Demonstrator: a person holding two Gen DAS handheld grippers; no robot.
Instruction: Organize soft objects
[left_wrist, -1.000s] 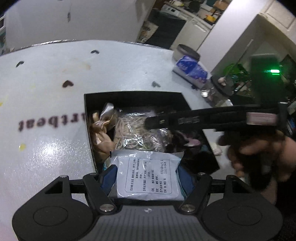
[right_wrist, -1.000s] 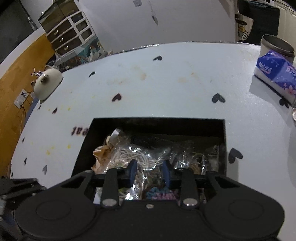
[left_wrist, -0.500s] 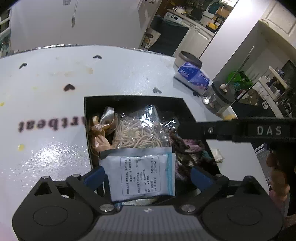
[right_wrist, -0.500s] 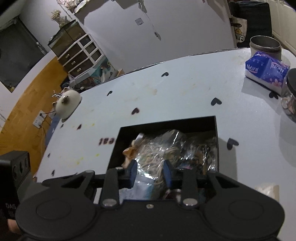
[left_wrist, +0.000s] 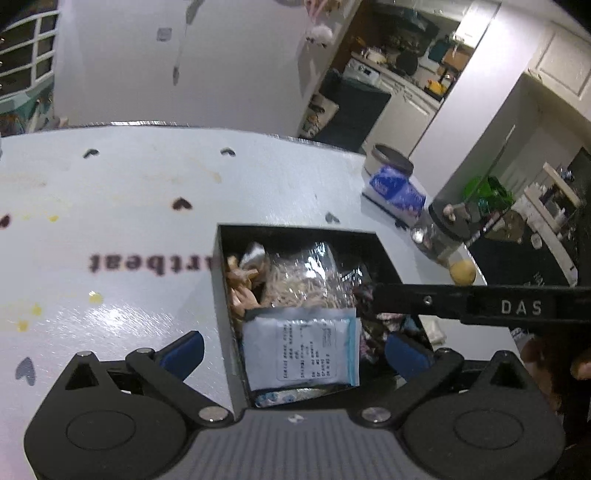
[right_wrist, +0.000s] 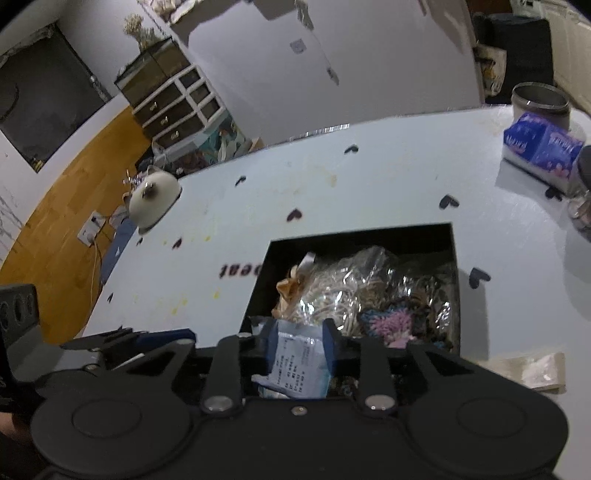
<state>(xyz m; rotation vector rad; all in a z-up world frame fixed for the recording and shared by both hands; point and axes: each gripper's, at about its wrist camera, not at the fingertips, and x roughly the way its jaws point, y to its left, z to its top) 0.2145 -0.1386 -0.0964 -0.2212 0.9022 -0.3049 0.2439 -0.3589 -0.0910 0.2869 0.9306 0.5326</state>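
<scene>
Left gripper gapes; right gripper partly apart over one black box, four soft packets.

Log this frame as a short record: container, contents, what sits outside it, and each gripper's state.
container: black box on the white table
contents: labelled white pouch nearest the cameras; clear bag of beige cord; tan ribbon; pink-and-blue knit piece
outside box: tissue pack beside a metal tin; small clear bag on the table
left gripper: open wide, holding nothing
right gripper: fingers either side of the pouch; contact unclear
</scene>
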